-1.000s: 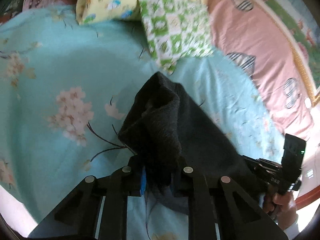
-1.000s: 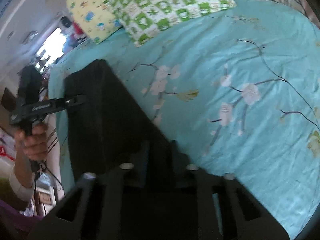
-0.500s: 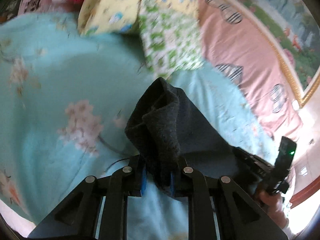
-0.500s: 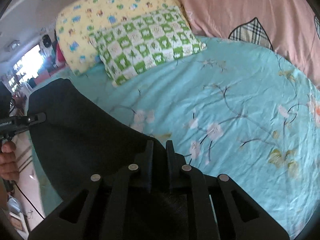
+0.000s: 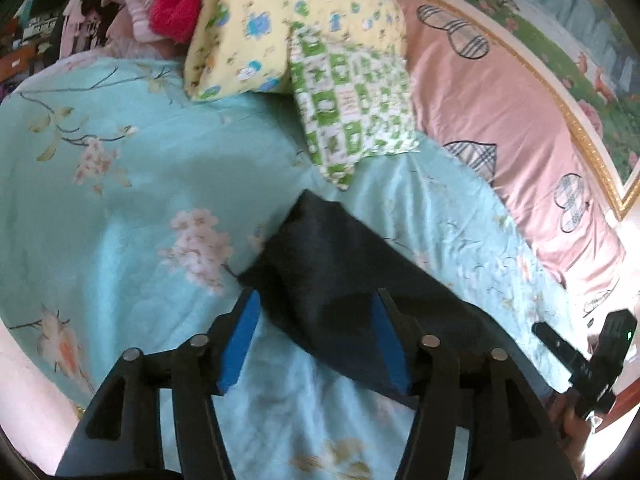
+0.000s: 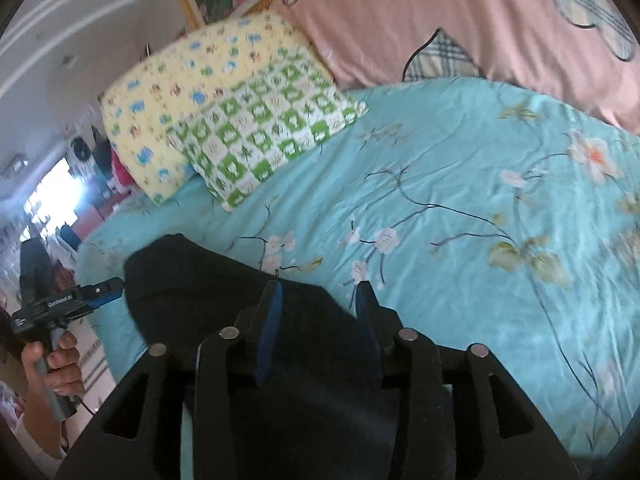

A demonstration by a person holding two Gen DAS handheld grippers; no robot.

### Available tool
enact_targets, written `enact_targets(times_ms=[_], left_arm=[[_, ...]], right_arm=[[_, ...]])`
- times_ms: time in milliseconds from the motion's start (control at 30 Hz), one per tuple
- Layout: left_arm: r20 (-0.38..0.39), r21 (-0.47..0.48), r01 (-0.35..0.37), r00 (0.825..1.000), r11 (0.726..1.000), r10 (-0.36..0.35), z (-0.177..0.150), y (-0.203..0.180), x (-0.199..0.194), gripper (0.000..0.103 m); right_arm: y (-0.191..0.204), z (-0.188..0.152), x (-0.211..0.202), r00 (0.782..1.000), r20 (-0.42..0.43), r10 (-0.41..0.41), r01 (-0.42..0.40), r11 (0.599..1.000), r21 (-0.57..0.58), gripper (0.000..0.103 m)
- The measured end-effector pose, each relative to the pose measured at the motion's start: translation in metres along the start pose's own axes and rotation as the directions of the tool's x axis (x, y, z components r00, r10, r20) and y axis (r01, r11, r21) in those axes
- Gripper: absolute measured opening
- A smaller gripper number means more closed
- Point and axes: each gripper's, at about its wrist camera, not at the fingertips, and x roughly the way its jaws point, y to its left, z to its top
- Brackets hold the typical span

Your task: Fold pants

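The dark pants (image 5: 340, 272) lie folded on the turquoise flowered bedsheet (image 5: 120, 208) at the near edge of the bed. The left tool (image 5: 314, 312) has its blue-lined fingers spread wide, one on either side of the cloth's near edge, gripping nothing. The right tool (image 6: 318, 304) also stands spread, its fingers (image 6: 270, 320) apart over the black fabric. In the right wrist view the left tool shows at the far left, its tip just beside the pants' left corner. A green checked pillow (image 5: 352, 104) and a yellow pillow (image 5: 280, 20) lie on the far side, with a pink bedcover (image 6: 480, 20) to the right.
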Motion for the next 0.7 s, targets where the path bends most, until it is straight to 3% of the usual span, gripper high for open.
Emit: enact_targets(times_ms=[200, 500, 700], left_arm=[[-0.027, 0.056, 0.045, 0.999, 0.997, -0.044, -0.014, -0.042, 0.0, 0.064], [-0.142, 0.063, 0.135, 0.982, 0.989, -0.125, -0.047, -0.091, 0.019, 0.069], [-0.184, 0.132, 0.175, 0.972, 0.976, -0.149, -0.064, -0.131, 0.023, 0.07]], right_arm=[[-0.011, -0.034, -0.046, 0.999, 0.016, -0.038, 0.037, 0.997, 0.067, 0.06], [-0.025, -0.078, -0.094, 0.997, 0.008, -0.075, 0.074, 0.988, 0.132, 0.06], [-0.034, -0.1, -0.117, 0.996, 0.02, -0.092, 0.087, 0.981, 0.173, 0.062]])
